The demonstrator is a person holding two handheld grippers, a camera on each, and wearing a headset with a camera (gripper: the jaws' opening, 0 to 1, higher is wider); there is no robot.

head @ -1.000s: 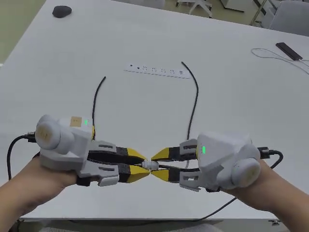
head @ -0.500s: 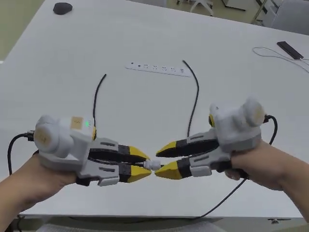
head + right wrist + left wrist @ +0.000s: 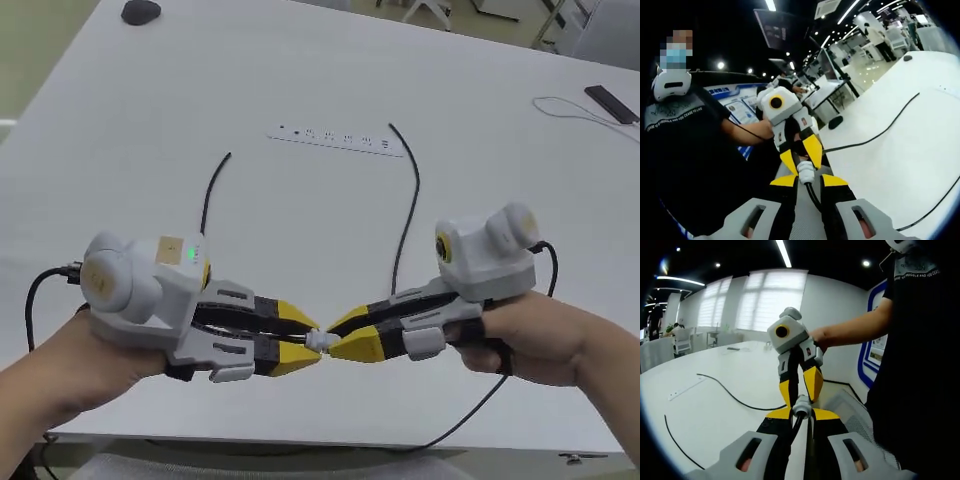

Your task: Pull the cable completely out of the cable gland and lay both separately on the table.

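While the left gripper [image 3: 305, 340] and right gripper [image 3: 341, 337] pinch it, the cable gland [image 3: 806, 172] looks white, ribbed

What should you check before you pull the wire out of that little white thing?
1. The left gripper pinches the cable gland: ok.
2. The right gripper pinches the cable, not the gland: cannot tell.
3. The cable is out of the gland: not ok, it runs into it in both gripper views.
4. The cable curves slack across the table: ok.
5. Bare table nearby for laying both down: ok.
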